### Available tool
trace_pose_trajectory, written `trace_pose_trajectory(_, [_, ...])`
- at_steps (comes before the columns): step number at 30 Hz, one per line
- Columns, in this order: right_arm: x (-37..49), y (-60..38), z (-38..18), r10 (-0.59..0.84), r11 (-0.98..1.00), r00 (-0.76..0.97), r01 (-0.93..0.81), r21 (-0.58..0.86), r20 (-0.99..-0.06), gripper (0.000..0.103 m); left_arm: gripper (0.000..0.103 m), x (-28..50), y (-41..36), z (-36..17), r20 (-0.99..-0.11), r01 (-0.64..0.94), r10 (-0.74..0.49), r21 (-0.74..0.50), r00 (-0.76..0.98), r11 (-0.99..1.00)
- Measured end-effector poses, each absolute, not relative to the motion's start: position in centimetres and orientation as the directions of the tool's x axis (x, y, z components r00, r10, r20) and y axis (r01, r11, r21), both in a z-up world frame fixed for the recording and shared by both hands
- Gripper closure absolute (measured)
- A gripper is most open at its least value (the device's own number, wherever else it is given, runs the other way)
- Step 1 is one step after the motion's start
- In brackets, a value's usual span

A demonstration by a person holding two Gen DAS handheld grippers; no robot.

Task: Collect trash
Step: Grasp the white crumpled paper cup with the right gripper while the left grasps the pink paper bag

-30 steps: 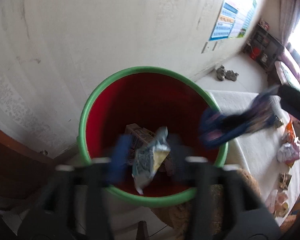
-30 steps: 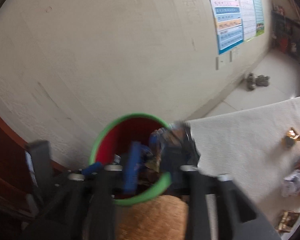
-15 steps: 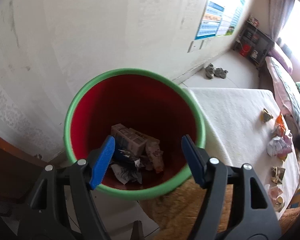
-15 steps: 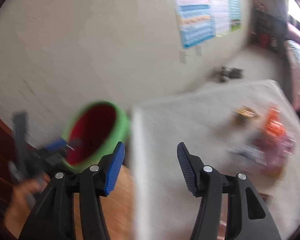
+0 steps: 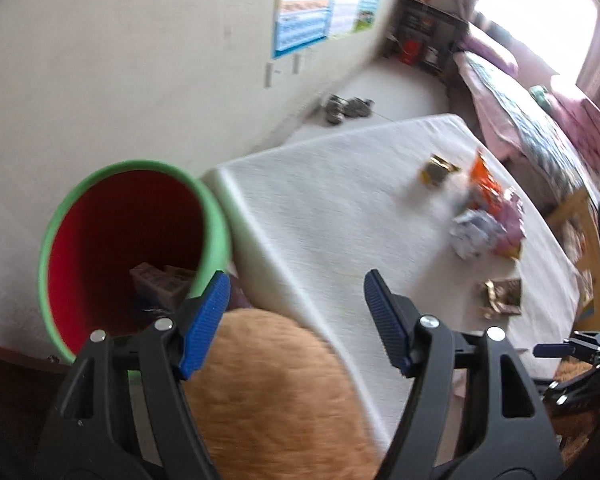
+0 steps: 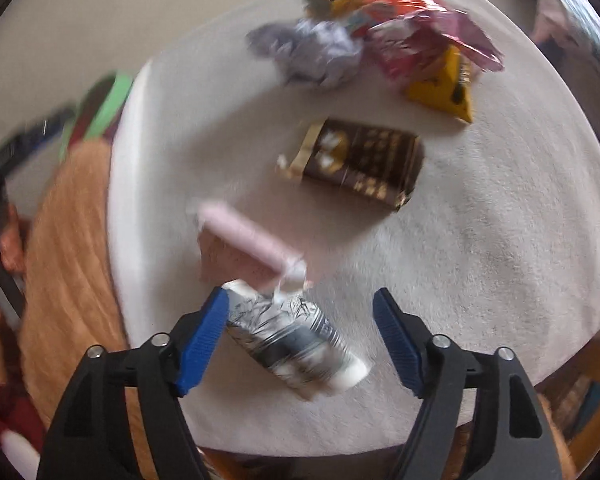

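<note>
A bin with a green rim (image 5: 216, 236) and red inside stands left of the white padded table (image 5: 320, 232), with several wrappers at its bottom (image 5: 160, 280). My left gripper (image 5: 296, 320) is open and empty, just right of the bin. My right gripper (image 6: 300, 338) is open above the table, over a silver and black wrapper (image 6: 296, 340) that lies between its fingers, untouched. A pink wrapper (image 6: 244, 244) lies just beyond it. A brown packet (image 6: 360, 160), a yellow packet (image 6: 444, 84), red and pink wrappers (image 6: 416, 36) and crumpled paper (image 6: 312, 56) lie farther off.
An orange furry cushion (image 5: 268, 392) sits at the table's near left edge, beside the bin. A wall (image 5: 140, 60) with a poster stands behind the bin. A bed (image 5: 540, 120) and shelf are at the far right. Shoes (image 5: 346, 108) lie on the floor.
Both grippers let wrappers drop into the bin and opened. The left gripper swung right, away from the bin. The right gripper moved over the table to the silver wrapper.
</note>
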State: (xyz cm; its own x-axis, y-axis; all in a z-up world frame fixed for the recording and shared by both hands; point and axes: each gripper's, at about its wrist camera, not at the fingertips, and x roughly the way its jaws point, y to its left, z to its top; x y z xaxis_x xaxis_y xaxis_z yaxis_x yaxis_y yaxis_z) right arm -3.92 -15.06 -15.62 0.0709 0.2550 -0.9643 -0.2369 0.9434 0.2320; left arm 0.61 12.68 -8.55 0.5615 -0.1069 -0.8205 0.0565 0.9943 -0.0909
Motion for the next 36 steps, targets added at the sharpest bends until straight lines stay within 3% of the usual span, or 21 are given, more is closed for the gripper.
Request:
trace_pose_trajectory(6, [-5.4,-12.5,-16.8,0.225,0.918,-0.014,-0.331,0.217,-0.974,0.034,0.036,0.3,8.6,-9.1,-0.834,0.154,-0.154,-0.084,0.530,0.984])
trace_pose_trajectory(7, [-5.9,-12.1,-16.8,0.239,0.907,-0.022,-0.351,0.231,-0.971,0.054,0.036,0.2,8.0,-9.2,-0.837,0.172,-0.159,-0.079,0.524,0.982])
trace_pose_trajectory(8, [-6.2,-11.8,-16.6,0.254,0.902,-0.024,-0.356,0.246,-0.967,0.064,0.036,0.0,7.6,-9.4,-0.839,0.182,-0.159,-0.073,0.520,0.981])
trace_pose_trajectory(13, [-5.6,-13.8,-14.2,0.339,0.912,0.072,-0.271,0.308,-0.938,0.065,0.036,-0.2,6.7,-10.1,-0.853,0.206,-0.160,-0.063,0.497,0.977])
trace_pose_trajectory(18, [-4.2,-19.8,-11.2,0.350,0.933,0.285,-0.026,0.358,-0.892,0.065,0.036,-1.0,5.1,-10.6,-0.856,0.277,-0.214,-0.088,0.471,0.957])
trace_pose_trajectory(23, [-3.6,-24.4,-10.6,0.284,0.907,0.390,0.188,0.378,-0.876,0.064,0.035,-2.6,0.4,-10.9,-0.842,0.494,-0.307,-0.056,0.443,0.868])
trace_pose_trajectory(27, [-2.9,-25.6,-10.6,0.297,0.884,0.388,0.233,0.405,-0.873,0.063,0.030,-4.0,-4.5,-12.2,-0.870,0.715,-0.336,0.028,0.362,0.699])
trace_pose_trajectory(31, [-2.7,-24.7,-10.4,0.285,0.899,0.372,0.215,0.381,-0.883,0.063,0.030,-4.6,-7.8,-14.6,-0.905,0.824,-0.289,0.107,0.312,0.556])
trace_pose_trajectory(33, [-2.3,-24.8,-11.0,0.289,0.903,0.367,0.204,0.379,-0.884,0.063,0.033,-4.1,-8.5,-16.1,-0.931,0.839,-0.269,0.066,0.246,0.539])
trace_pose_trajectory(34, [-1.8,-24.5,-11.5,0.290,0.904,0.364,0.199,0.378,-0.885,0.062,0.044,-3.8,-8.7,-16.8,-0.939,0.836,-0.258,0.051,0.226,0.546])
trace_pose_trajectory(36, [-1.6,-24.2,-11.8,0.282,0.911,0.356,0.192,0.365,-0.891,0.062,0.048,-3.3,-8.5,-17.6,-0.944,0.812,-0.248,0.033,0.216,0.583])
